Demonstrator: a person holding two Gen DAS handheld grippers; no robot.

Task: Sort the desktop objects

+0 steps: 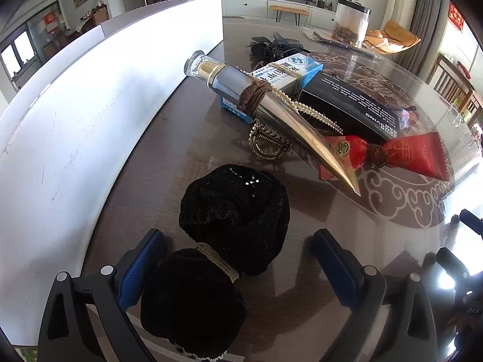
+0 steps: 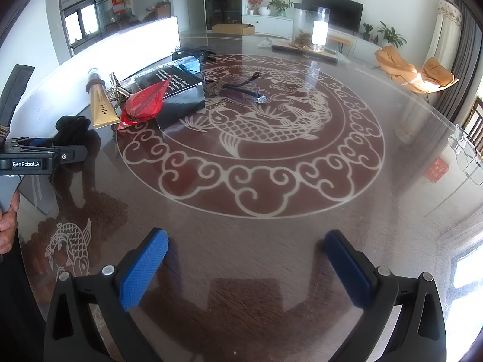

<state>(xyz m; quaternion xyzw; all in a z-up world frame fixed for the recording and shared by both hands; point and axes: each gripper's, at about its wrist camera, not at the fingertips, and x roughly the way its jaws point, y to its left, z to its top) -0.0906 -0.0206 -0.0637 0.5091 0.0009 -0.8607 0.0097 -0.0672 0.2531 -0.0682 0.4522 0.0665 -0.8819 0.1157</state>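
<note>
The black velvet bow (image 1: 223, 241) is framed between the 2 wide-apart fingers of the left gripper (image 1: 238, 259), ready to be grabbed. The right gripper (image 2: 246, 259) is kept wide apart too, over bare table (image 2: 241, 229).

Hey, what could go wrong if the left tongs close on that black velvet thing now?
1. The black velvet pouch sits off-centre between the open left tongs, beside the left pad, so it may get pushed aside rather than pinched.
2. The gold tube lies propped across the blue box, its tip overhanging; a nudge might roll it onto the red packet.
</note>
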